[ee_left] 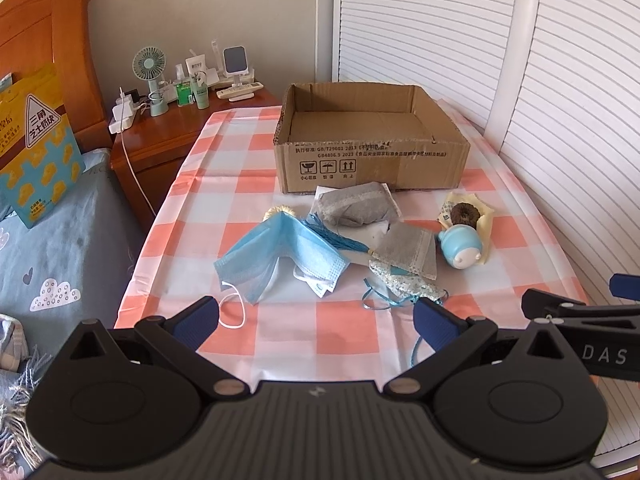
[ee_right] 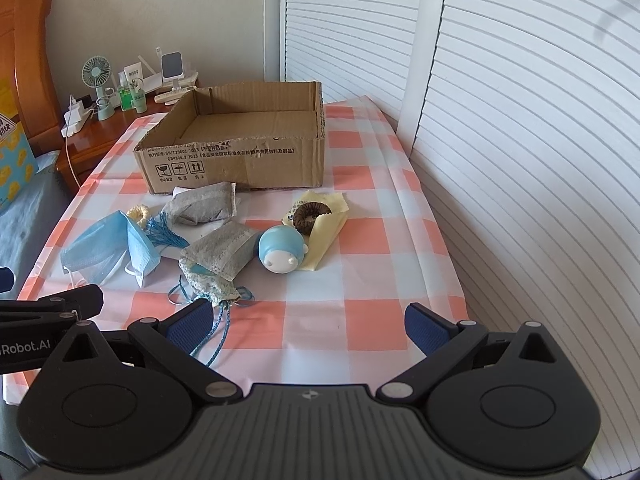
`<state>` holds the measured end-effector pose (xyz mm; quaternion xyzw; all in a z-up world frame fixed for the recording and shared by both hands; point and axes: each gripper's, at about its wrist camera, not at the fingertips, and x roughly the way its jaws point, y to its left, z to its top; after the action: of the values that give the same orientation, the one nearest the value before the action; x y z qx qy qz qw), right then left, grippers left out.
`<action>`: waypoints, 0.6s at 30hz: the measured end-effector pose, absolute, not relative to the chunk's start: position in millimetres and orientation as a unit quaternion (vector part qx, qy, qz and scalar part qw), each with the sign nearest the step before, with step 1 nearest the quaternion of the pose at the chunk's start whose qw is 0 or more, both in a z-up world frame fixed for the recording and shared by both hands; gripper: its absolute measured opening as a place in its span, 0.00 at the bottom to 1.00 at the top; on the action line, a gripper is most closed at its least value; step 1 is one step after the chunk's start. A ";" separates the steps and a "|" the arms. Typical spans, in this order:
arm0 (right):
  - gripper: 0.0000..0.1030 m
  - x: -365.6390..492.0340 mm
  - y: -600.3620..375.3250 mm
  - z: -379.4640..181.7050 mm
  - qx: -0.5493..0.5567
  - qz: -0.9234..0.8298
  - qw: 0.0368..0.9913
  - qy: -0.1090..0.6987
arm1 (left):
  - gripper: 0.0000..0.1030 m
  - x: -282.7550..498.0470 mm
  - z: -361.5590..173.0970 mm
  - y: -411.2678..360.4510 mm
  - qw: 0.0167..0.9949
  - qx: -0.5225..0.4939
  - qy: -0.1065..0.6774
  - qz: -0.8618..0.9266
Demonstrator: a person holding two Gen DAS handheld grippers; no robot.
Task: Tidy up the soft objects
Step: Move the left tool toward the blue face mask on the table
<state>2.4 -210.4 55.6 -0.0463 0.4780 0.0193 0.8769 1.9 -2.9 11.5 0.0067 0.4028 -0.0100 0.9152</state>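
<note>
Likely the blue face masks [ee_left: 276, 258], grey sachets [ee_left: 354, 208], floral pouch [ee_right: 212, 284] and its trailing cord [ee_right: 222, 336] will snag and drag together if either wide-open, empty gripper, left [ee_left: 316, 322] or right [ee_right: 308, 326], grabs carelessly. They lie heaped before the empty cardboard box [ee_left: 372, 156] on a slippery-looking checked tablecloth [ee_left: 288, 344], between a bed [ee_left: 60, 240] and louvred doors [ee_right: 520, 140].

Left claw [ee_left: 316, 320]: matte black plastic body, two round hubs, angled linkage arms, silver screw heads at pivots, ribbed blue finger pads [ee_left: 196, 322], small white logo on grey textured centre plate. Right claw [ee_right: 310, 322]: same build; white "DAS" and "Robot.AI" lettering on the side.
</note>
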 end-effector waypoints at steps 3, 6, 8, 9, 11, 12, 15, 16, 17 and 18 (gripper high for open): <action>1.00 4.7 -210.9 58.5 -0.048 0.024 0.879 0.474 | 0.99 3.6 11.7 -2.9 0.917 0.011 0.399 -0.014; 1.00 2.7 -209.5 55.4 -0.046 0.030 0.880 0.471 | 0.99 5.4 12.2 -2.2 0.919 0.015 0.393 -0.017; 1.00 3.4 -208.6 55.5 -0.045 0.034 0.881 0.469 | 0.99 7.1 12.3 -2.0 0.921 0.017 0.390 -0.018; 1.00 4.7 -207.9 56.1 -0.046 0.039 0.882 0.467 | 0.99 8.2 12.0 -2.0 0.921 0.019 0.388 -0.018; 1.00 4.8 -205.6 56.6 -0.049 0.048 0.884 0.462 | 0.99 9.9 11.0 -1.6 0.923 0.023 0.385 -0.020; 1.00 4.8 -204.1 56.6 -0.052 0.051 0.885 0.459 | 0.99 10.1 10.7 -1.5 0.924 0.025 0.381 -0.019; 1.00 7.0 -199.9 55.3 -0.062 0.062 0.887 0.453 | 0.99 11.2 9.9 -0.9 0.929 0.031 0.369 -0.023; 1.00 7.6 -199.6 54.4 -0.063 0.066 0.888 0.451 | 0.99 11.2 9.7 -0.4 0.931 0.035 0.364 -0.025; 1.00 8.3 -199.1 53.1 -0.064 0.071 0.888 0.450 | 0.99 11.5 9.3 0.0 0.932 0.038 0.359 -0.028; 1.00 9.4 -199.2 51.8 -0.064 0.076 0.888 0.449 | 0.99 11.7 9.0 1.0 0.934 0.041 0.353 -0.034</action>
<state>9.4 -199.2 51.8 -0.0639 0.4489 0.0758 0.8880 11.7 1.0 9.0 0.0411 0.3534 -0.0341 0.9339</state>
